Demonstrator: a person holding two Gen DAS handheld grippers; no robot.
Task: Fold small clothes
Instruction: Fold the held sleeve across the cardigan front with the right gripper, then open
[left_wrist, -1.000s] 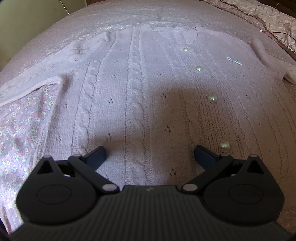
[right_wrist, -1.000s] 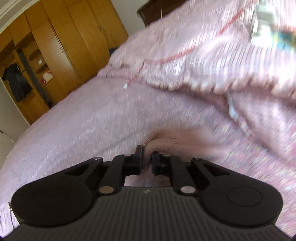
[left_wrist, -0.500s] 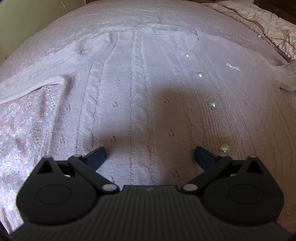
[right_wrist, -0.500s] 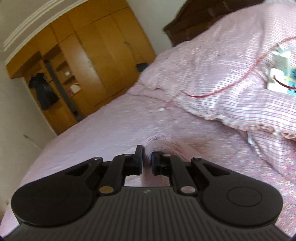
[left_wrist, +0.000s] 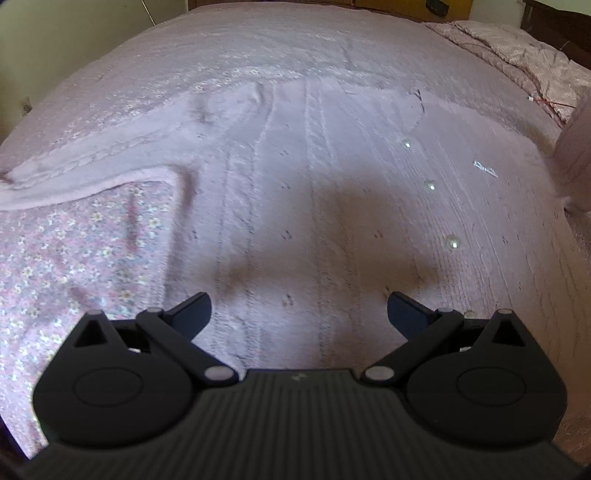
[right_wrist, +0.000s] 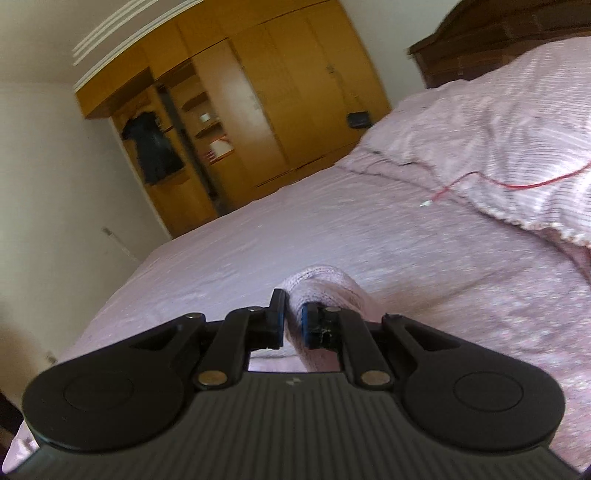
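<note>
Pinching a sleeve (right_wrist: 325, 291), the right claw (right_wrist: 293, 325) hides its cuff.

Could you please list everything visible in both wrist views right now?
cardigan: one, pale pink cable knit, spread flat on the bed.
pearl buttons: four visible, white, in a line down the cardigan front.
sleeve: one, pink knit, lifted off the bed, pinched in the right tongs.
floral sheet: one, pink with small flowers, beside the cardigan.
bedspread: one, pale pink, covering the bed.
pillow: one, pink striped, at the headboard.
red cable: one, across the pillow.
wardrobe: one, wooden, far wall.
left tongs: open, above the cardigan.
right tongs: shut on the sleeve.
</note>
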